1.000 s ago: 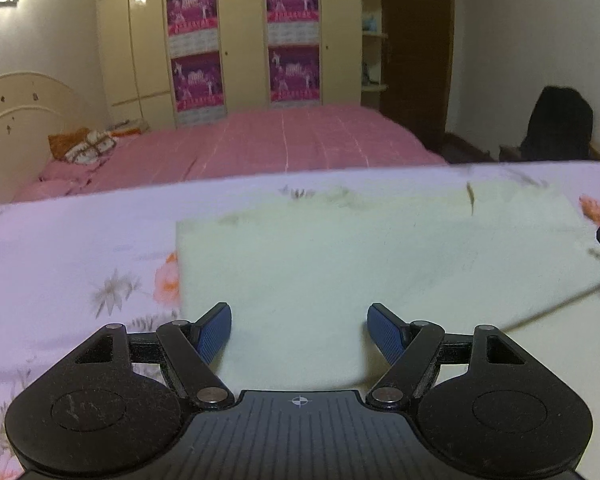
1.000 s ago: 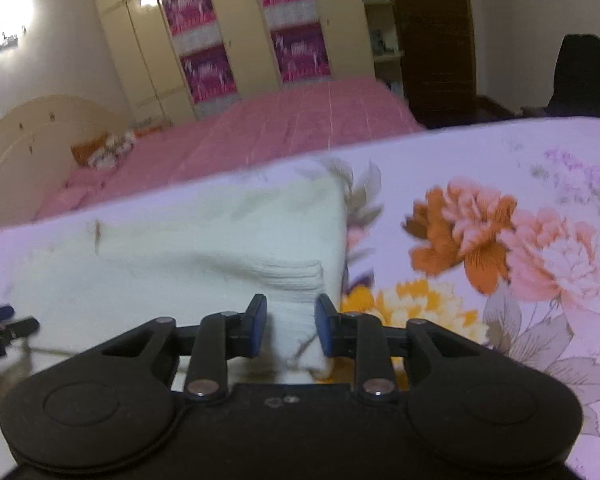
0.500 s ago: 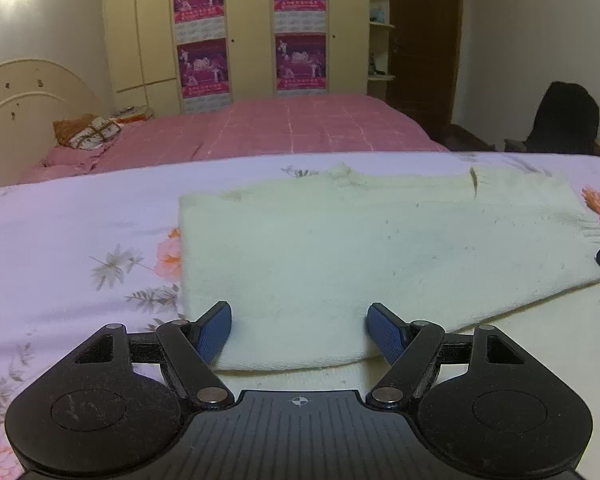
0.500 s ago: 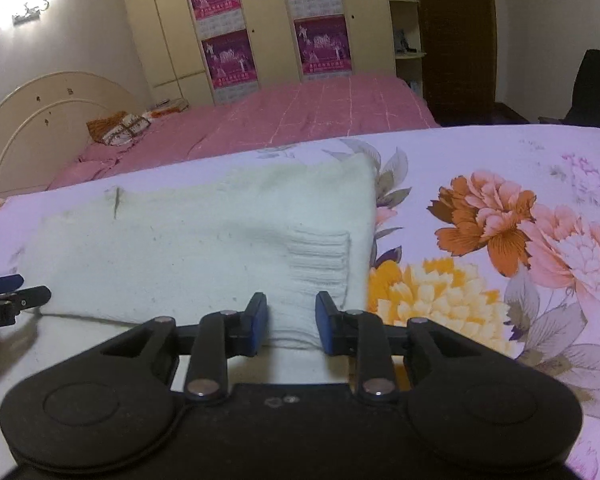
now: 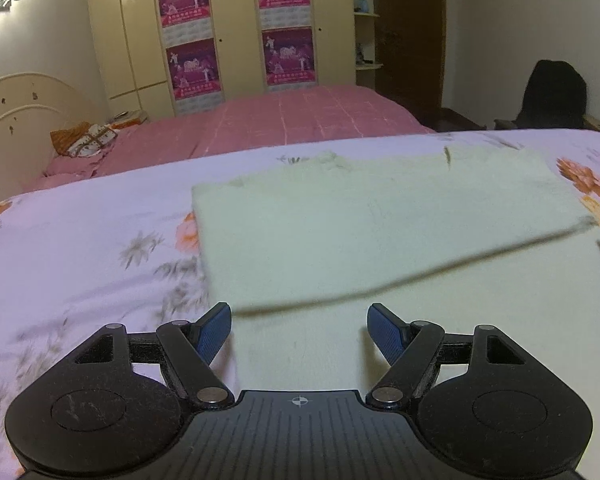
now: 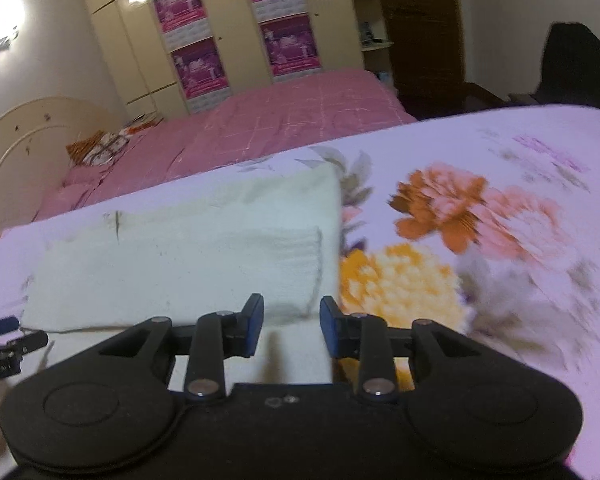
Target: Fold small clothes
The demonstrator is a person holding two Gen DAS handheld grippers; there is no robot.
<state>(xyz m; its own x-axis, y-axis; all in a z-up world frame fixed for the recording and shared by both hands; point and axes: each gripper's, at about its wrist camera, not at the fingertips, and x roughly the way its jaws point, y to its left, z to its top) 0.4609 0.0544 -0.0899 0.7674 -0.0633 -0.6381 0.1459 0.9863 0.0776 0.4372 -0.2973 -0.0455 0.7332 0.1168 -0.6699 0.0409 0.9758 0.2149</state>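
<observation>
Left tongs (image 5: 299,330) stand wide at the bottom of the frame, nothing between the pads. Right tongs (image 6: 291,330) are narrower, their jaws having just parted a little; nothing is gripped, cream cloth lying under the gap. The folded sweater (image 5: 380,232) fills mid-frame on the floral sheet (image 5: 80,248); its ribbed cuff (image 6: 300,256) lies just above the right tongs. A pink bed (image 5: 284,124) lies behind.

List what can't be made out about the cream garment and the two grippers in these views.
- Cream garment, left wrist view: near edge hidden behind the left gripper; right end cut off by the frame.
- Right wrist view: its ribbed cuff blurred.
- Right gripper: whether its pads touch cloth is unclear.
</observation>
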